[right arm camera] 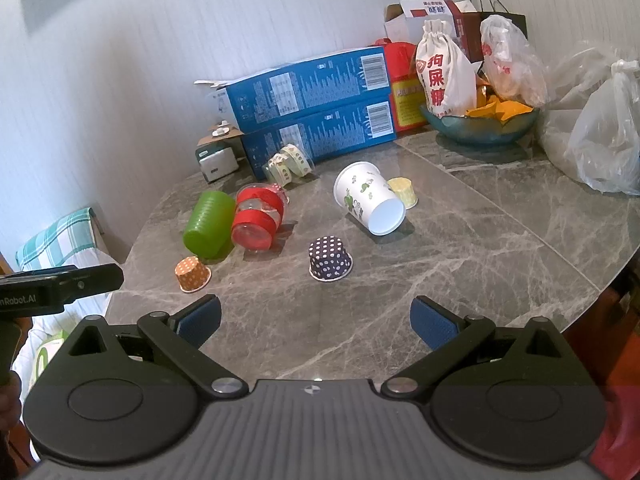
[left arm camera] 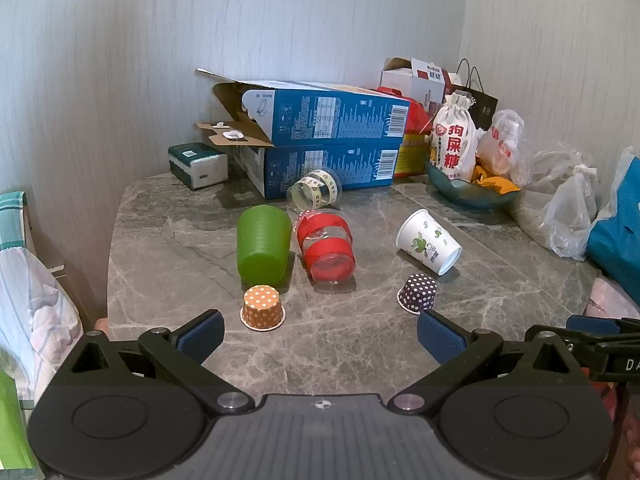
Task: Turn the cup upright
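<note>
Several cups lie on the grey marble table [left arm camera: 340, 344]. A green cup [left arm camera: 262, 245] [right arm camera: 208, 225] and a clear cup with red bands [left arm camera: 326, 245] [right arm camera: 258, 217] lie on their sides, touching. A white printed paper cup [left arm camera: 429, 241] [right arm camera: 369, 199] lies on its side. An orange dotted cup [left arm camera: 263, 307] [right arm camera: 192, 274] and a purple dotted cup [left arm camera: 418, 293] [right arm camera: 330, 258] stand upside down. A clear cup with cream bands [left arm camera: 316, 192] [right arm camera: 289, 166] lies by the boxes. A small yellow cup [right arm camera: 404, 191] sits behind the white one. My left gripper [left arm camera: 320, 336] and right gripper [right arm camera: 316, 322] are open, empty, near the front edge.
Two stacked blue boxes [left arm camera: 328, 140] [right arm camera: 312, 104] stand at the back. A tissue pack [left arm camera: 198, 165], a teal bowl [right arm camera: 480, 126] with a cloth pouch [right arm camera: 440, 76], red boxes and plastic bags [right arm camera: 600, 136] crowd the back right. The left gripper's body [right arm camera: 60, 288] shows at left.
</note>
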Demonstrator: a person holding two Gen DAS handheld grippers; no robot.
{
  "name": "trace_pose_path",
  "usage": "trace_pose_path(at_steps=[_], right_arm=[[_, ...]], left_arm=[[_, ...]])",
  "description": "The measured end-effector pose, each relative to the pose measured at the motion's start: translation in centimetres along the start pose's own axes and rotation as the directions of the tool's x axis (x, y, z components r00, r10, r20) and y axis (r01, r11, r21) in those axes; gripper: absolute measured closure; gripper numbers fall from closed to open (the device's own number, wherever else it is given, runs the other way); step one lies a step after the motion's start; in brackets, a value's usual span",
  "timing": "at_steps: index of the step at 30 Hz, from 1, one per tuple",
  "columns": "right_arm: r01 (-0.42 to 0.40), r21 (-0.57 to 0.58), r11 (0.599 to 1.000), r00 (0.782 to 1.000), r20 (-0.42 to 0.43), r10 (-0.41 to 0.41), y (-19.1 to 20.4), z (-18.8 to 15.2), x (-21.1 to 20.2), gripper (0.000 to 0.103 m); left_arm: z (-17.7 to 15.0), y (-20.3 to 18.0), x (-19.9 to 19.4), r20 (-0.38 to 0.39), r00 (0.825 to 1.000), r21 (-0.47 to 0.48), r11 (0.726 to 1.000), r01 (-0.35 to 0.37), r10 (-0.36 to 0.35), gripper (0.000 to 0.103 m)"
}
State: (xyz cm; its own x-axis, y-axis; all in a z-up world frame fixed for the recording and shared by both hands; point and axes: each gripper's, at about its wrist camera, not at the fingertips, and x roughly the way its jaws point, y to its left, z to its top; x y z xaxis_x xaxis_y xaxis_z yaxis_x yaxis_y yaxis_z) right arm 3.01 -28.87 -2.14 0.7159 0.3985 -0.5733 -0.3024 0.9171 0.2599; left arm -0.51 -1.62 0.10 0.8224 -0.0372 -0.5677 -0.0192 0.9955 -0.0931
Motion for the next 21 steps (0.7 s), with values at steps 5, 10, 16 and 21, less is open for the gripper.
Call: trace_pose_path(at_steps=[5, 10, 16, 21], right_arm=[[-0.003, 0.001, 1.0, 1.0, -0.003, 0.003, 0.03, 0.0, 0.07, 0.001], [-0.005, 0.0, 1.0, 1.0, -0.002, 0.005, 0.0, -0.04, 0.11, 0.001], [-0.005, 0.002, 1.0, 1.0, -0.006, 0.005, -0.01, -0.1, 0.21, 0.001], [-0.005, 0.002, 1.0, 1.0, -0.007, 0.005, -0.05, -0.09, 0.22, 0.001]], left_arm=[[-0.23, -0.2, 0.21, -0.002, 1.0, 0.003, 1.0, 0.002, -0.002, 0.0], [-0.26, -0.26, 0.28, -0.002, 1.0, 0.004, 1.0, 0.001, -0.001, 0.0], [-0.35, -0.28, 0.3, -0.002, 1.0, 0.003, 1.0, 0.002, -0.002, 0.0], [-0.58, -0.27, 0.36, -0.005, 1.0, 0.0, 1.0, 0.004, -0.004, 0.0]])
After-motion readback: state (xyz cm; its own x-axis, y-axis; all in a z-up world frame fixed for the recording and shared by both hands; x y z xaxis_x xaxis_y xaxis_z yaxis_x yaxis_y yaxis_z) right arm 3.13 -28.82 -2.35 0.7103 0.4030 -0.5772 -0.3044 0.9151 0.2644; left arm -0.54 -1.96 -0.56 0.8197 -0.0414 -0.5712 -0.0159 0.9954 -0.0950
